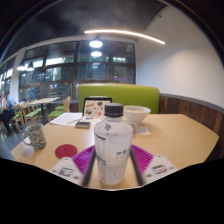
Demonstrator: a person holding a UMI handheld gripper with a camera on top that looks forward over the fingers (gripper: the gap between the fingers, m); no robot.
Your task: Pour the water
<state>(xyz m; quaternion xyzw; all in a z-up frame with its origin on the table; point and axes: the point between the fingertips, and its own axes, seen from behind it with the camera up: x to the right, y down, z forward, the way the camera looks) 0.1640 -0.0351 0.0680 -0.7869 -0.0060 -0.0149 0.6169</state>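
Both fingers [75, 163] against capped water bottle [113, 148]

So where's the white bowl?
In the gripper view, the white bowl sits on the wooden table, beyond and slightly right of the clear plastic water bottle between the gripper's fingers.

A café or canteen-type eating place was suggested. A light wooden table [170, 128] was seen with a green upholstered bench [125, 97] behind it, backed by large windows [75, 62]. Further tables and chairs [30, 108] were visible off to one side, and a long strip light [125, 36] was mounted on the ceiling.
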